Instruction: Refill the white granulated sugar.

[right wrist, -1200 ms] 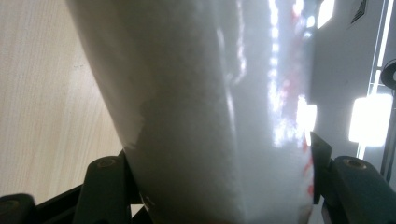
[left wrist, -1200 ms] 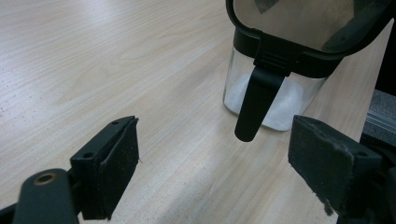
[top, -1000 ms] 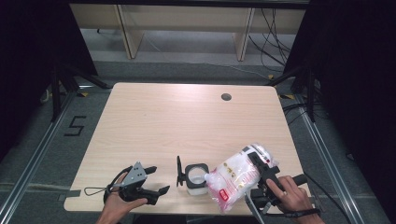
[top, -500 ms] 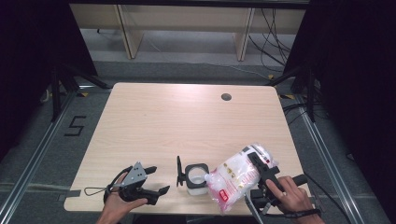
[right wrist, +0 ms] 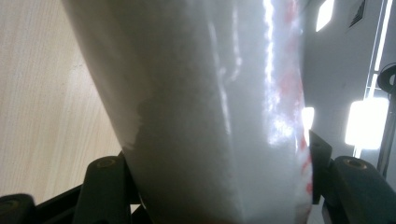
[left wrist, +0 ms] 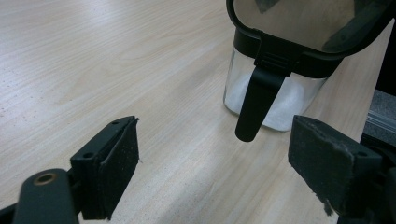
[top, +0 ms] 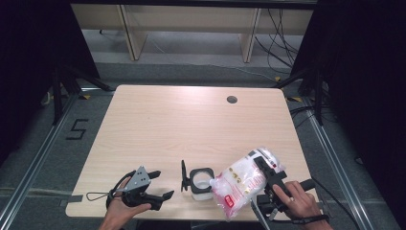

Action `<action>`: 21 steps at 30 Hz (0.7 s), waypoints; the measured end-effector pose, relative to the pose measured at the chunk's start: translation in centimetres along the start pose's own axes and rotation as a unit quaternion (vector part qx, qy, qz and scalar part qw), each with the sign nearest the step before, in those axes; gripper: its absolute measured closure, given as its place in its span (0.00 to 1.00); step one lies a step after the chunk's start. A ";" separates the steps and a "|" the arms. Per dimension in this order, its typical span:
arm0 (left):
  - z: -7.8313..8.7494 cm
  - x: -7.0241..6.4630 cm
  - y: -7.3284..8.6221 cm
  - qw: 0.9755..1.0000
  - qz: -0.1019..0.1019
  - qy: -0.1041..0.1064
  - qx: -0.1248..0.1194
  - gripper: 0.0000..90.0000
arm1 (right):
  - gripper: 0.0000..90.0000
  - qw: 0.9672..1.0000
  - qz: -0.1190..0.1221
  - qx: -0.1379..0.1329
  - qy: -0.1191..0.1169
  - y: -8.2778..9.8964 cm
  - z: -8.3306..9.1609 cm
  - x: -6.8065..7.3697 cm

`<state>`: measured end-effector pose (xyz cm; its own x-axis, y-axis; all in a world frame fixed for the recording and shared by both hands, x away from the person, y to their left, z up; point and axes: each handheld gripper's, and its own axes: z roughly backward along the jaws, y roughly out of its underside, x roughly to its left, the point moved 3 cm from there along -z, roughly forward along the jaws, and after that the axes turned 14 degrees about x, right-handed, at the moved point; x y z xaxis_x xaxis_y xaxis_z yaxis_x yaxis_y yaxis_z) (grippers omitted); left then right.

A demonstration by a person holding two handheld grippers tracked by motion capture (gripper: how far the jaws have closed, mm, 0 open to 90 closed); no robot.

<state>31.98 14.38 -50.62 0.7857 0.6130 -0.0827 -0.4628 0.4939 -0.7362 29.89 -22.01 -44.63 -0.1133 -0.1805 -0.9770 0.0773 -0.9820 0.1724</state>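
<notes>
Bag (top: 241, 181) of white granules, tilted over the open jar (top: 201, 182) near the table (top: 191, 124) front edge, unmoved since a second ago; my right hand-held gripper (top: 262, 167) clamps it, left hand-held gripper (top: 160, 184) open, empty; pouring not evident.

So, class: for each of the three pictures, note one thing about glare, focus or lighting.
High view: evenly lit table, dark surroundings, slightly soft. Left gripper view: the near jaws are blurred, the jar sharper. Right gripper view: bright glare streaks run down the plastic bag, which sits too close to be sharp; ceiling lights blow out at the right.
</notes>
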 end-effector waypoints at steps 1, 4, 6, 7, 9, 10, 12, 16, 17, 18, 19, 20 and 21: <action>0.0 0.0 0.0 1.000 0.001 0.000 -0.001 0.18 | 0.45 1.000 0.008 -0.003 0.004 0.0 0.0 -0.2; 0.1 0.1 0.0 1.000 -0.005 -0.003 0.004 0.18 | 0.45 1.000 0.001 -0.011 0.009 -0.1 -0.1 0.0; 0.0 0.0 0.0 1.000 0.000 0.000 -0.001 0.18 | 0.45 1.000 -0.001 -0.009 0.010 -0.1 0.0 0.0; 0.0 0.0 0.0 1.000 0.001 0.000 -0.002 0.18 | 0.45 1.000 -0.006 -0.012 0.015 -0.1 -0.1 0.0; 0.0 0.0 0.0 1.000 -0.002 -0.002 0.001 0.18 | 0.45 1.000 -0.025 -0.004 0.006 0.0 0.0 0.3; 0.0 0.0 0.0 1.000 0.000 0.000 -0.001 0.18 | 0.45 1.000 0.010 -0.010 0.014 -0.1 0.0 -0.2; 0.0 0.0 0.0 1.000 0.002 0.000 -0.002 0.18 | 0.45 1.000 0.010 -0.017 0.023 -0.2 -0.1 -0.3; 0.0 0.0 0.0 1.000 0.001 0.000 -0.001 0.18 | 0.45 1.000 0.005 -0.003 0.007 -0.1 0.1 -0.2; 0.0 0.0 0.0 1.000 0.001 0.000 -0.001 0.18 | 0.45 1.000 0.000 -0.008 0.011 -0.1 0.1 -0.1; 0.0 0.0 0.0 1.000 0.002 0.001 -0.001 0.18 | 0.45 1.000 0.017 -0.008 0.015 -0.2 0.1 -0.4; 0.0 0.0 0.0 1.000 0.001 0.000 -0.001 0.18 | 0.45 1.000 0.019 -0.004 0.016 -0.2 0.1 -0.3; 0.0 0.1 0.0 1.000 -0.003 -0.002 0.003 0.18 | 0.45 1.000 0.020 -0.005 0.016 -0.2 0.1 -0.3; 0.0 0.0 0.0 1.000 0.001 0.000 0.000 0.18 | 0.45 1.000 0.019 -0.008 0.017 -0.2 0.1 -0.3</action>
<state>31.97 14.37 -50.61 0.7850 0.6136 -0.0849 -0.4641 0.4919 -0.7366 29.83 -21.78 -44.35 -0.0759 -0.2149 -0.9737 0.0970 -0.9735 0.2073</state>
